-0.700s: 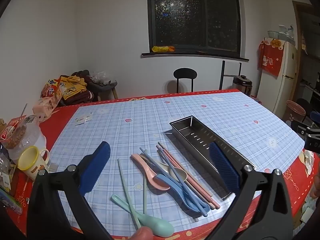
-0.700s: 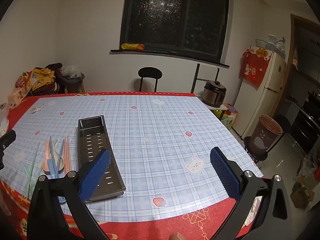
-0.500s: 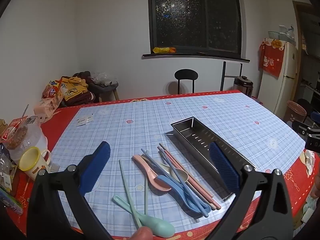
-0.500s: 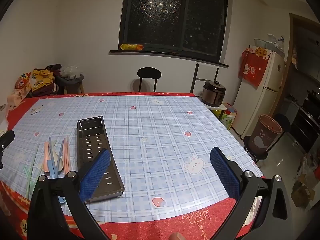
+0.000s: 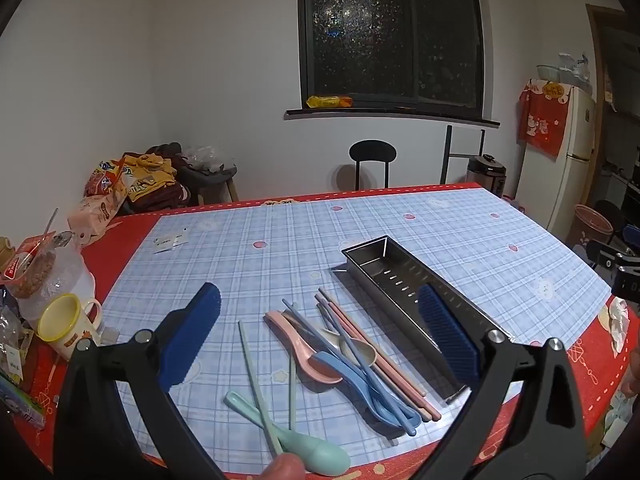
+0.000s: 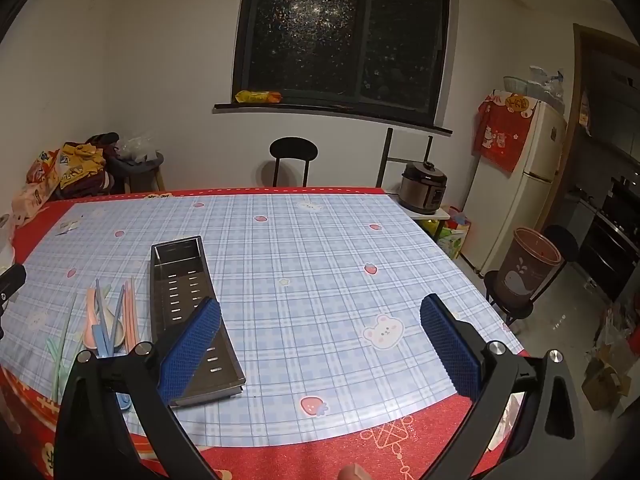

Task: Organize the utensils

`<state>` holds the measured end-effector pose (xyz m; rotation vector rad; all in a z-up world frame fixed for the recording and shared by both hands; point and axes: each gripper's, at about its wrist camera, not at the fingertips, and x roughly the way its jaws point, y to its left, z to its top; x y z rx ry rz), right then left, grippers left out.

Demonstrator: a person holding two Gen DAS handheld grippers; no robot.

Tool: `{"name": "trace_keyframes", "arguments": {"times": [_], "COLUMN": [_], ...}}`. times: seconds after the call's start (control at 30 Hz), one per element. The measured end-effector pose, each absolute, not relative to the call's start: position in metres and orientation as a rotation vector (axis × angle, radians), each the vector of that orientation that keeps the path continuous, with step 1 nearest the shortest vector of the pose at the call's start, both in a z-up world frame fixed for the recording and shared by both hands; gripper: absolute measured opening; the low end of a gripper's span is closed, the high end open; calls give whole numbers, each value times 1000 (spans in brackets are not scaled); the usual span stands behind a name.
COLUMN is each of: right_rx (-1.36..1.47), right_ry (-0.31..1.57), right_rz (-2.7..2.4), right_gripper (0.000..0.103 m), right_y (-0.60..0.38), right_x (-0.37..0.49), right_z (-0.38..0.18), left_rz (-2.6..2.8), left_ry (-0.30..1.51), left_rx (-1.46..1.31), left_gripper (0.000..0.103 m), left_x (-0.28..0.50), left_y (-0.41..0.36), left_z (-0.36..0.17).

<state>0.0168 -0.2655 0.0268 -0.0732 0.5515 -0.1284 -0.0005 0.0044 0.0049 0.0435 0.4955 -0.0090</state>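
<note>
A pile of pastel utensils lies on the plaid tablecloth: a pink spoon (image 5: pixel 304 350), a blue spoon (image 5: pixel 352 376), a green spoon (image 5: pixel 316 452), pink chopsticks (image 5: pixel 376 356), blue chopsticks (image 5: pixel 344 360) and green chopsticks (image 5: pixel 256 376). An empty perforated steel tray (image 5: pixel 404 284) lies just right of them; it also shows in the right wrist view (image 6: pixel 184 292). My left gripper (image 5: pixel 320 336) is open and empty above the pile. My right gripper (image 6: pixel 320 344) is open and empty above bare tablecloth, right of the tray. The utensils (image 6: pixel 108 320) show at the left of that view.
A yellow mug (image 5: pixel 68 326) and snack bags (image 5: pixel 36 272) stand at the table's left edge. A black chair (image 6: pixel 294 160) stands behind the table. A rice cooker (image 6: pixel 424 192), a fridge (image 6: pixel 516 176) and a brown bin (image 6: pixel 528 268) are to the right.
Both views have shifted slightly, with the table sitting a little lower in frame. Nothing on the table has moved, and both grippers stay open.
</note>
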Motion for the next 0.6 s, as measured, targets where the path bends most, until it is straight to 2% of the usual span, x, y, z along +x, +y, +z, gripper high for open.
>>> {"name": "trace_keyframes", "arguments": {"times": [0.6], "right_rx": [-71], "right_ry": [550], "right_rz": [-131], "right_gripper": [98], "right_y": [-267], "right_x": [15], "right_z": [27], "left_rz": [-12], "left_ry": [496], "left_rx": [45], "left_gripper": [98], "left_x": [-1], "left_y": [3], "left_z": [5]}}
